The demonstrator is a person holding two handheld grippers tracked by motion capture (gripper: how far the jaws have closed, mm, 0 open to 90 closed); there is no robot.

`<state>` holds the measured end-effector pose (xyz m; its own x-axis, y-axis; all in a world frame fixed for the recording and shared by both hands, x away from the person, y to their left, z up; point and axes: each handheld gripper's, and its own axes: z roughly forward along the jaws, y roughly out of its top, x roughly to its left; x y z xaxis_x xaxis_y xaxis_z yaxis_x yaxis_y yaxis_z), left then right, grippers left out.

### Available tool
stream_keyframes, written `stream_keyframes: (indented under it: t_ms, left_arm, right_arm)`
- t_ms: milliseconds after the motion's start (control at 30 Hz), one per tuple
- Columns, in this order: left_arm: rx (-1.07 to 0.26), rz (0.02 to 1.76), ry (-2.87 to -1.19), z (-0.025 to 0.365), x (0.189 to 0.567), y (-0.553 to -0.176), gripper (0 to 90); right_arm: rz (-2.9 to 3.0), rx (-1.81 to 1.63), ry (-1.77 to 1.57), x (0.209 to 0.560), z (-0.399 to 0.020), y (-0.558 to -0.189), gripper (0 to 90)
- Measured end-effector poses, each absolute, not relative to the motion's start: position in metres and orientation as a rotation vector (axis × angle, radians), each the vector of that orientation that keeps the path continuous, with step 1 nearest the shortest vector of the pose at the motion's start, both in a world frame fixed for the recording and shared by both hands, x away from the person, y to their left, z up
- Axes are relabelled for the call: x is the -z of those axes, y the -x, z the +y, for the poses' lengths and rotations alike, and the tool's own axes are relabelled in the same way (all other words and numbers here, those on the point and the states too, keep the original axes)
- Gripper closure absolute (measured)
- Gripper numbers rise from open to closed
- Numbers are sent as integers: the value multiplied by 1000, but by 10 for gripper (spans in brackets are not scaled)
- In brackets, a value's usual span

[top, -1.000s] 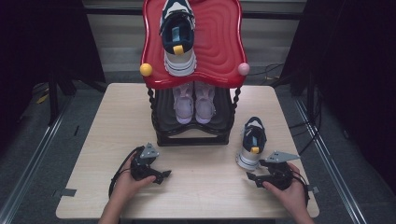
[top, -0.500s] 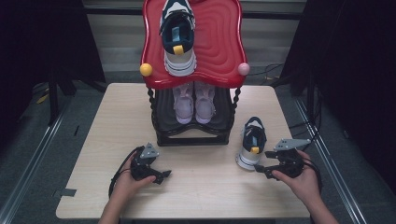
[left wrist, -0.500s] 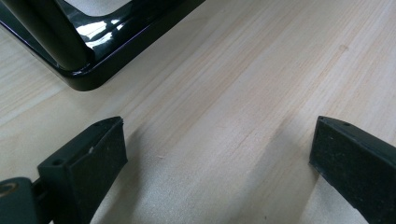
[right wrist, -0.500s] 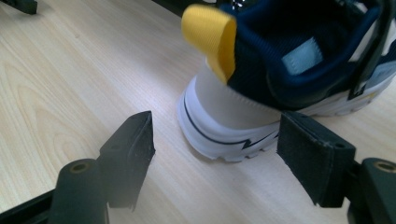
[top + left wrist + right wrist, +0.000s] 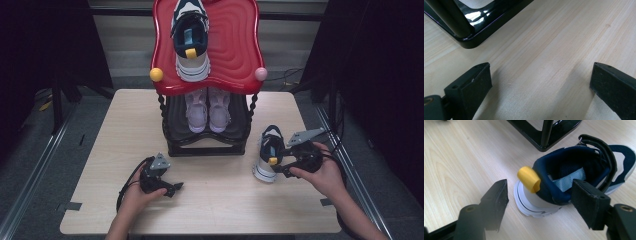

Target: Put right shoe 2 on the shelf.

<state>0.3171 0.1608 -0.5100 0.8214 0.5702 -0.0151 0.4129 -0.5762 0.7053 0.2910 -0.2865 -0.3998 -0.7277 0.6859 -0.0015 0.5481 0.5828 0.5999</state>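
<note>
A navy and white sneaker (image 5: 268,148) with a yellow heel tab (image 5: 529,179) stands on the wooden table (image 5: 125,130), right of the rack. My right gripper (image 5: 283,161) is just behind its heel, jaws pointing left. In the right gripper view the heel (image 5: 541,202) lies between the jaws, which have just been closing. The left pad (image 5: 497,199) stands clear of the sole, so my right gripper (image 5: 541,201) is open. My left gripper (image 5: 171,188) rests low near the front of the table, and in its own view my left gripper (image 5: 541,82) is open over bare wood.
A rack with a red wavy top (image 5: 235,50) and black base (image 5: 205,149) stands mid-table. A matching sneaker (image 5: 191,40) sits on top and a pink pair (image 5: 207,107) on the lower shelf. The base corner (image 5: 471,37) lies close ahead of my left gripper.
My right hand has lifted and moved from the table's front right up to the sneaker's heel. The left hand has stayed put.
</note>
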Motion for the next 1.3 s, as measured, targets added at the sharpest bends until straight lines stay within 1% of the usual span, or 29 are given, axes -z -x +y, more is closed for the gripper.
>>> stream_keyframes:
  t_ms: [233, 467, 700, 833, 967, 1067, 1100, 1167, 1200, 1300]
  left_arm:
    - [-276, 717, -2265, 161, 510, -317, 32]
    - [-268, 719, -2263, 161, 510, -317, 32]
    - [-268, 719, -2263, 161, 510, -317, 32]
    - [-268, 719, -2263, 161, 510, -317, 32]
    - [-268, 718, -2264, 161, 510, -317, 32]
    - [-267, 719, -2264, 161, 510, -317, 32]
    - [-268, 719, -2263, 161, 510, -317, 32]
    - [-268, 718, -2263, 161, 510, -317, 32]
    - [-268, 718, -2264, 161, 510, -317, 32]
    - [-267, 718, -2264, 161, 510, -317, 32]
  right_arm:
    - [2700, -720, -974, 397, -271, -307, 322]
    - [2791, -607, -990, 401, -258, -321, 341]
    - [2876, -442, -936, 406, -249, -332, 349]
    - [2919, -371, -868, 412, -246, -340, 394]
    - [2948, -290, -879, 415, -240, -345, 415]
    - [2972, -275, -865, 418, -238, -349, 472]
    - [2983, -271, -847, 419, -238, -351, 510]
    - [3004, -266, -848, 420, -237, -351, 555]
    - [3019, -270, -822, 421, -237, -352, 600]
    - [3021, -267, -833, 418, -234, -348, 650]
